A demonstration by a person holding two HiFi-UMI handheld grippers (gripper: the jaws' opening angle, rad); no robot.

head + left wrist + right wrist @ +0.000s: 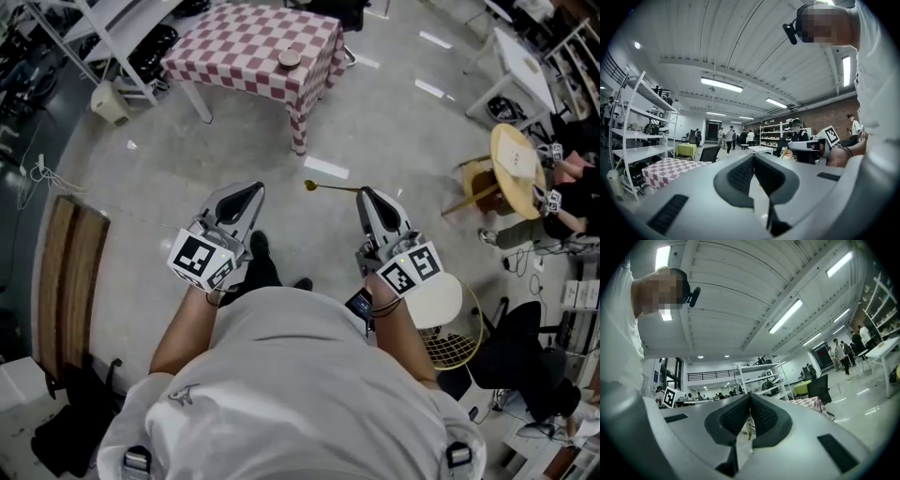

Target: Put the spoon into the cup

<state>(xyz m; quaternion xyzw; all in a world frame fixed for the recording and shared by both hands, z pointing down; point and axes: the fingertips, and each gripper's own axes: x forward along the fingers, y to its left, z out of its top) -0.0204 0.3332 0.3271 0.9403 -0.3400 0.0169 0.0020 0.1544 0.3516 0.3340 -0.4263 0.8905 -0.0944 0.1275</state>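
Claw pair held out side by side: both forearms are bent at the elbow in front of the person's chest, marker cubes turned back toward the body, jaws pointing roughly level over the grey concrete floor (403, 112). Ahead, well apart from both hands, stands the red-and-white checked tabletop (234, 42). The left claw (255, 187) has its pads together with nothing between them. The right claw (364, 192) is pinched tight on the handle of a slim gold metal spoon (330, 187), which sticks out sideways toward the left claw, bowl end free in the air. A small round tan cup (290, 58) sits on the tabletop near its right-hand edge. I judge this the carrying step: the spoon is picked up, but the cup is not yet within reach. The next move calls for closing that gap, then tipping the right wrist so the bowl drops into the cup's mouth before the grip lets go.
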